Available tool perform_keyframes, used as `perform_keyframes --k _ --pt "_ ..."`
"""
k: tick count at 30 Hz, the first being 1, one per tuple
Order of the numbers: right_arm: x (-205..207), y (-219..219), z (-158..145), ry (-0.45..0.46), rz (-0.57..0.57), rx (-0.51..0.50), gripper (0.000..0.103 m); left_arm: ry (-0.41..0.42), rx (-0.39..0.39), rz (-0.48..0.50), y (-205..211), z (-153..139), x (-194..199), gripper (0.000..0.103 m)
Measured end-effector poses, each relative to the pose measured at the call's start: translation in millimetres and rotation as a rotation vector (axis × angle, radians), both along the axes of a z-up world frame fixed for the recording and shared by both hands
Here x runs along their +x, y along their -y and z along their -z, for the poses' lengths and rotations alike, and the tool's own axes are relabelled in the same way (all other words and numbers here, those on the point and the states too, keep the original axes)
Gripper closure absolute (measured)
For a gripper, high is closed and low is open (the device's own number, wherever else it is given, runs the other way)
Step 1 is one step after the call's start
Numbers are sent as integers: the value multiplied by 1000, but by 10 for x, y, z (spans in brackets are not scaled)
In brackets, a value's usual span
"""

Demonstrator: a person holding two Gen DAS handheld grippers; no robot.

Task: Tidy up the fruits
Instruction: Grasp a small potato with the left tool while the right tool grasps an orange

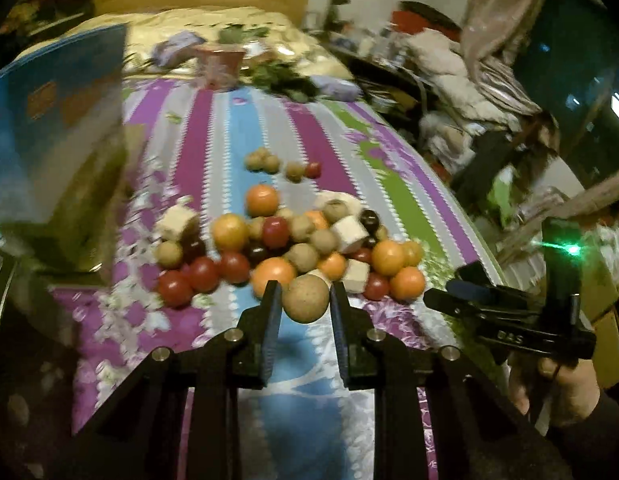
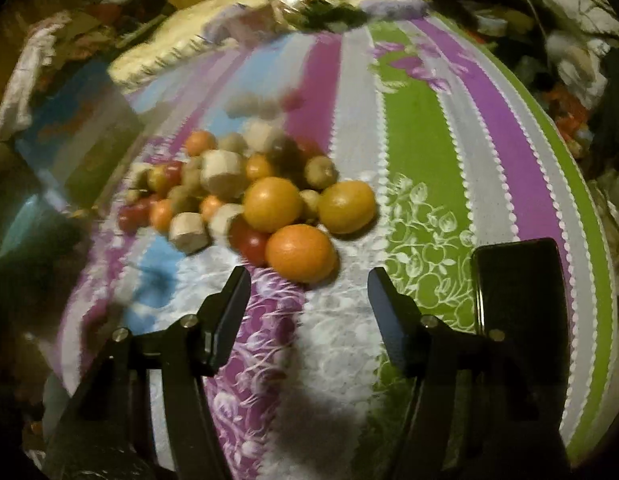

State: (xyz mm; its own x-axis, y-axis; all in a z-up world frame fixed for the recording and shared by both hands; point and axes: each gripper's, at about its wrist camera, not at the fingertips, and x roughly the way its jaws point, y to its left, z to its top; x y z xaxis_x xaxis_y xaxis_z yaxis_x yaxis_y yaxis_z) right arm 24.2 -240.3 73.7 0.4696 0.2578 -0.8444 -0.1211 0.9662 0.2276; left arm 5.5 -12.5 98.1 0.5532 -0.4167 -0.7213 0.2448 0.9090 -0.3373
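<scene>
The left gripper (image 1: 305, 300) is closed on a small tan round fruit (image 1: 305, 298), held clear of the striped bedspread (image 1: 269, 128) near its front edge. The fruit is judged light, firm and prone to rolling; it is best gripped across its widest part. The right gripper (image 2: 309, 276) stands open and empty, just short of an orange (image 2: 301, 254) at the near edge of the mixed fruit pile (image 2: 229, 188). A dark phone (image 2: 521, 284) lies toward the right edge.

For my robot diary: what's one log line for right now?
left gripper: shut on brown fruit | right gripper: open, empty | orange: ahead on striped cloth
</scene>
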Motion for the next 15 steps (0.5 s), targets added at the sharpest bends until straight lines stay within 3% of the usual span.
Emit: perform_keyframes --k 9,11,14,15 --pt "66 -123 139 -23 85 5 42 -46 23 -28 7 251 47 79" --pt "88 -110 162 -22 111 -6 50 -39 12 -15 21 278 54 79" --pt "115 -128 224 -26 106 -4 51 -45 -4 6 31 333 130 79" --pt "115 -153 226 -20 101 -13 58 -49 -9 11 28 349 157 79"
